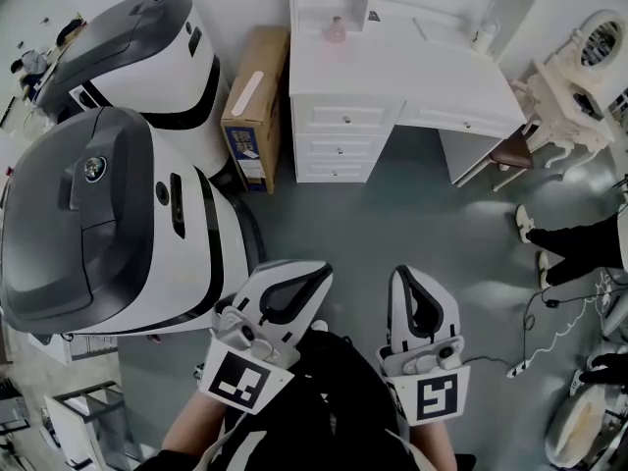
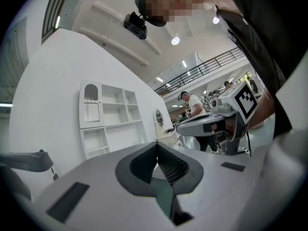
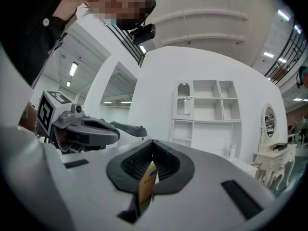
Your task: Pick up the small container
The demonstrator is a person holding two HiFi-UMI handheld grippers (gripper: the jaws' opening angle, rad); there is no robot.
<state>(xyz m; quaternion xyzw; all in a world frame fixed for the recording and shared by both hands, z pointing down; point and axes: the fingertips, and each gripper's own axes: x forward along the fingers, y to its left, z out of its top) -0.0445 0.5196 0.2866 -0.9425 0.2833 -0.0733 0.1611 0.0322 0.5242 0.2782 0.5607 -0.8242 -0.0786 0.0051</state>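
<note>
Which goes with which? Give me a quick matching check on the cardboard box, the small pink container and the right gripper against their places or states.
Things:
1. cardboard box
2. small pink container
3. right gripper

Places or states:
A. shut and empty, held above the floor
B. on top of the white desk
C. standing between the desk and a grey-and-white machine

Pairs: 1-C, 2-B, 3-A.

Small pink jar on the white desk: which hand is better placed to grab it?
Left, probably. Both tongs are shut, empty and far from the desk, but the left tongs line up closer with the jar than the right tongs.
</note>
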